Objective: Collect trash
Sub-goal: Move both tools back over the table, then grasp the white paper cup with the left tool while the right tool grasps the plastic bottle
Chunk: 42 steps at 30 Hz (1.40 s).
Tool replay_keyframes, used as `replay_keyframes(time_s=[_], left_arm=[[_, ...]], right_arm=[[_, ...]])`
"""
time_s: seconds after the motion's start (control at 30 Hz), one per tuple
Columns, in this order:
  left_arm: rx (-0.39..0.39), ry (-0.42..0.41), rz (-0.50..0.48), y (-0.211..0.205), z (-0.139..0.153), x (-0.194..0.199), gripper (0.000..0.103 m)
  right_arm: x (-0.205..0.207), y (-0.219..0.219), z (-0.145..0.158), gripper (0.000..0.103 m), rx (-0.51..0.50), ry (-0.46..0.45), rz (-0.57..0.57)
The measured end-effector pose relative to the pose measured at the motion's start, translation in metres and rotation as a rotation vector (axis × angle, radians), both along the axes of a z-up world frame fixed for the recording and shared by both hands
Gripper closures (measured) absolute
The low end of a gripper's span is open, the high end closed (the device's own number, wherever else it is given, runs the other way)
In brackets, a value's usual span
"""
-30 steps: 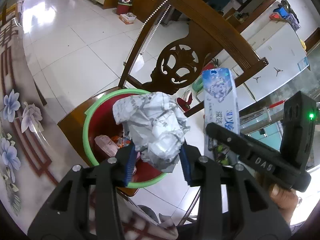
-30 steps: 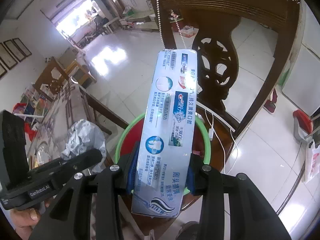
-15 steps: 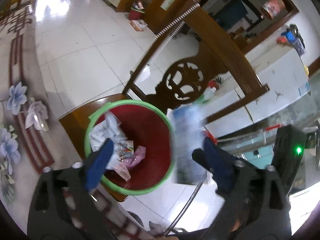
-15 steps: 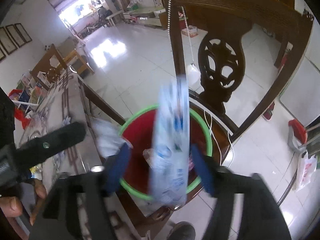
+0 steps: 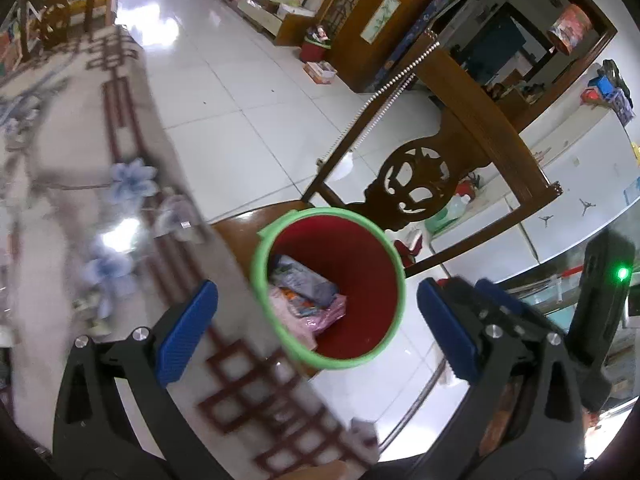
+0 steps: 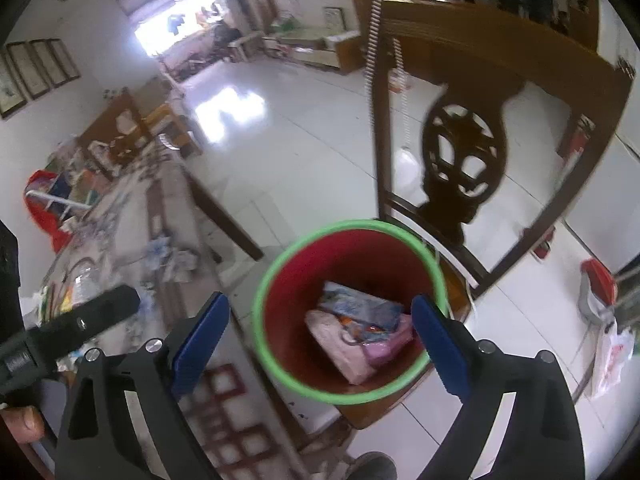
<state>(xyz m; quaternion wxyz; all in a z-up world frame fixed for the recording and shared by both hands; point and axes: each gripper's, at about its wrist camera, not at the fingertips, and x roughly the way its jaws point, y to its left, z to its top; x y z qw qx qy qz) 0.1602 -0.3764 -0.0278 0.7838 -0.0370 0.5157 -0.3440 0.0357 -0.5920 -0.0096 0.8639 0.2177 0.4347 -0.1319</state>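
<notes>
Down inside the red bin (image 6: 352,264), the trash lies in a loose heap against the bottom: a flattened blue-printed carton (image 6: 360,306) on top of a pink, crinkly plastic wrapper (image 6: 344,348), with a scrap of orange packaging showing between them. That round plastic bucket has smooth red walls and a bright green rolled rim, and it stands on the polished seat of a dark wooden chair (image 5: 416,184) whose back is carved with an openwork wheel; a string of pale beads (image 5: 384,92) hangs over one chair post. Above the bin the left claw (image 5: 316,328) points steeply down, its blue ribbed pads having just spread far apart, with nothing between them but the view of the bin. Just beside it, the right claw (image 6: 322,334) is angled down the same way, its jaws also just spread wide and empty, one blue pad overlapping the green rim in its own camera's view. Beside the chair runs the surface (image 5: 60,208), covered in a glossy cloth printed with blue flowers and brown fretwork, blurred in the picture; crumpled wrappers (image 6: 172,260) lie on it further along. Beyond is a shiny white tiled floor (image 5: 224,92).
</notes>
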Motion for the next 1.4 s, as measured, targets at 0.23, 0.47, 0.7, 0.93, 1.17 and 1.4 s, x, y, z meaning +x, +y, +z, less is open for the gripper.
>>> replay_keyframes(time_s=[0.23, 0.47, 0.7, 0.93, 1.17, 1.4], left_arm=[[0.010, -0.072, 0.074, 0.087, 0.027, -0.021, 0.005], [0.050, -0.137, 0.188, 0.189, 0.048, -0.039, 0.005], [0.109, -0.153, 0.336, 0.292, 0.042, -0.059, 0.005], [0.164, -0.133, 0.504, 0.387, 0.023, -0.073, 0.005], [0.149, -0.043, 0.620, 0.444, -0.006, -0.081, 0.005], [0.117, -0.030, 0.670, 0.456, -0.008, -0.067, 0.005]], right_arm=[[0.013, 0.056, 0.021, 0.012, -0.039, -0.047, 0.090], [0.039, 0.131, 0.030, 0.012, -0.052, -0.066, 0.201], [0.062, 0.227, 0.028, 0.012, -0.064, -0.060, 0.375], [0.075, 0.295, 0.014, 0.012, -0.065, -0.034, 0.500], [0.086, 0.339, -0.004, 0.012, -0.085, 0.005, 0.573], [0.100, 0.356, -0.017, 0.012, -0.100, 0.038, 0.582]])
